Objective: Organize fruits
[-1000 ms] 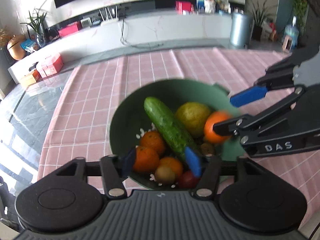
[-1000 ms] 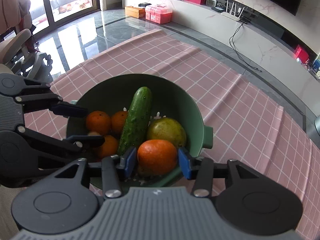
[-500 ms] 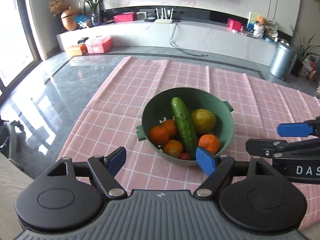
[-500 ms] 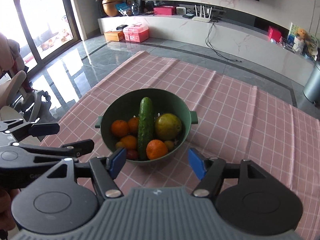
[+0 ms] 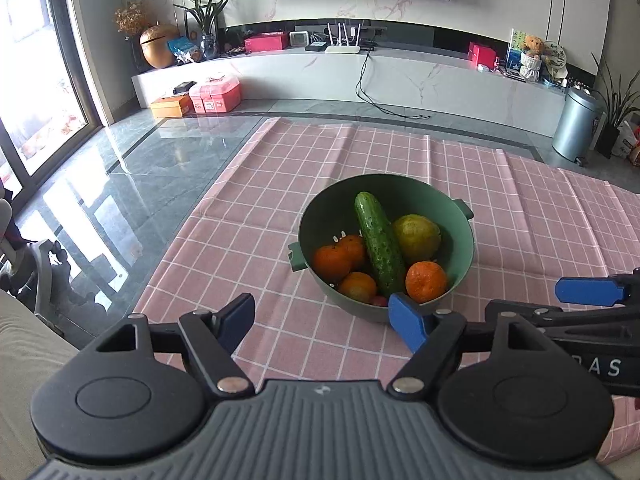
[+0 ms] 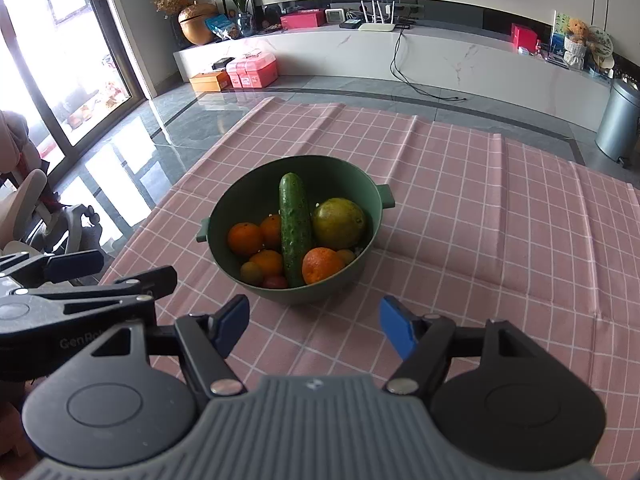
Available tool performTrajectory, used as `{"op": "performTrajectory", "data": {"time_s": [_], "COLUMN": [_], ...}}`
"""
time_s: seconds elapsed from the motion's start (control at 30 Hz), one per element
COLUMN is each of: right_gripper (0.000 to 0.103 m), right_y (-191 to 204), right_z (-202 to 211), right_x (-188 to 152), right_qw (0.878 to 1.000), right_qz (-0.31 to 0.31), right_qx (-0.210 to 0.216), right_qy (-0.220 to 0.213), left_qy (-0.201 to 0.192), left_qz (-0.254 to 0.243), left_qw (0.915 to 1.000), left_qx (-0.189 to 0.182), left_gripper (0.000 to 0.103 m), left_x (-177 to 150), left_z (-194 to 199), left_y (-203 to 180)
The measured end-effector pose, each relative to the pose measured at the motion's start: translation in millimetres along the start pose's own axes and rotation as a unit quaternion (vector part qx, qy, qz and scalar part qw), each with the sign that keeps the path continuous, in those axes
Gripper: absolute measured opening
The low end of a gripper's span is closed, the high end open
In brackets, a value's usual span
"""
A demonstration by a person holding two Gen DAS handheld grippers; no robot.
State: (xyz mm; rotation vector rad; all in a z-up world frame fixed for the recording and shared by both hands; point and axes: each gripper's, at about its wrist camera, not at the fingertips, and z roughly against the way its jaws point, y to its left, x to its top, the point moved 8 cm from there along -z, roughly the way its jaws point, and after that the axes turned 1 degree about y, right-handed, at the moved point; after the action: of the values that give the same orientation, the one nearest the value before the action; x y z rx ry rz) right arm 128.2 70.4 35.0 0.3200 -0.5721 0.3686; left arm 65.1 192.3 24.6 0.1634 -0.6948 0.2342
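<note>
Fruits in the green bowl (image 6: 372, 204): four oranges (image 6: 322, 265), one cucumber (image 6: 295, 228); both hand-held grippers (image 5: 320, 320) (image 6: 314, 322) released.

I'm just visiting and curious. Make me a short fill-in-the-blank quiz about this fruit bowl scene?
1. The long green cucumber lies inside a ____ colander bowl.
2. The bowl stands on a checked cloth coloured ____.
3. Both the left tool and the right tool hold ____.
4. The yellow-green fruit lies on the cucumber's ____ side in both views.

Missing words: green; pink; nothing; right
</note>
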Motion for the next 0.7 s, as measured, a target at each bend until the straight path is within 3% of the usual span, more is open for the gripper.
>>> {"op": "performTrajectory", "data": {"time_s": [0.7], "right_gripper": [0.069], "right_y": [-0.4], "right_z": [7.8], "right_x": [0.0], "right_qw": [1.0], "right_qz": [0.008], "right_qx": [-0.01], "right_qy": [-0.005], "left_qy": [-0.013], "left_qz": [-0.012], "left_qw": [0.9997], "left_qx": [-0.016], "left_gripper": [0.084], "left_x": [-0.1], "left_z": [5.5], "left_y": [-3.8]}}
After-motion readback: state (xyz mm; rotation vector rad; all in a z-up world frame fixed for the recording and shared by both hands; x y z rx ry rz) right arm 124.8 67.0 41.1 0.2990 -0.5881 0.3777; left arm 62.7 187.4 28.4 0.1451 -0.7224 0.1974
